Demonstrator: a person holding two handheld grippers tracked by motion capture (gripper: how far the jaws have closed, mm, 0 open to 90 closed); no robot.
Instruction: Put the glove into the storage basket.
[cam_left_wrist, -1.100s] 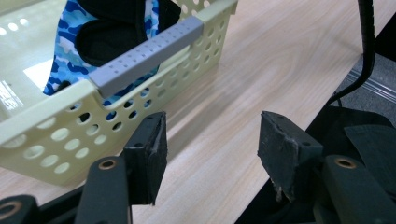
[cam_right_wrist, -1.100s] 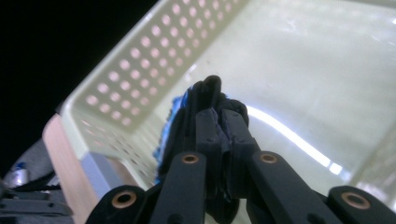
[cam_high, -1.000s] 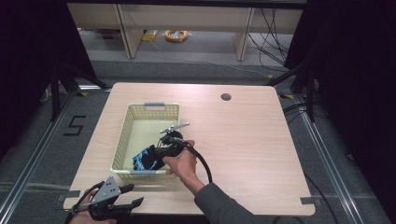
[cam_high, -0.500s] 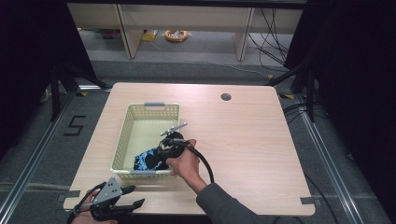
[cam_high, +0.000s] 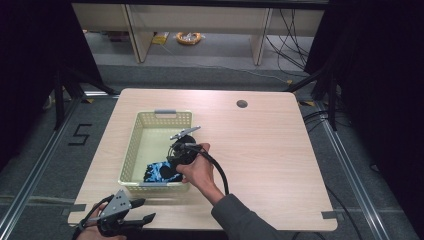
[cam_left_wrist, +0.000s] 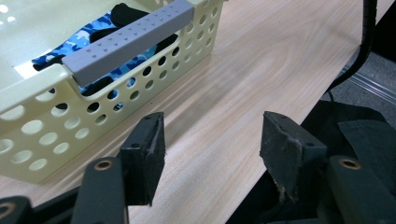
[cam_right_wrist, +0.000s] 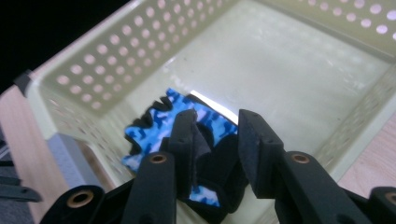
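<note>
A blue camouflage and black glove (cam_high: 156, 172) lies in the near right corner of a pale yellow perforated basket (cam_high: 131, 150). My right gripper (cam_high: 170, 164), held in a hand, points down into that corner. In the right gripper view its jaws have just been opening and now stand apart over the glove (cam_right_wrist: 154, 133), with black fabric low between them; the right gripper (cam_right_wrist: 217, 121) is not pressing on it. My left gripper (cam_high: 147, 210) rests at the table's front left edge. It is open and empty, the left gripper (cam_left_wrist: 210, 135) facing the basket wall (cam_left_wrist: 46, 135).
The basket has a grey handle (cam_left_wrist: 130, 39) on its near wall and another (cam_high: 165, 112) on its far wall. A round hole (cam_high: 242, 104) sits at the table's far right. The right gripper's black cable (cam_high: 220, 175) loops over the table beside the basket.
The right hand has shifted slightly over the basket's near corner. The glove stays on the basket floor. The left gripper has kept still.
</note>
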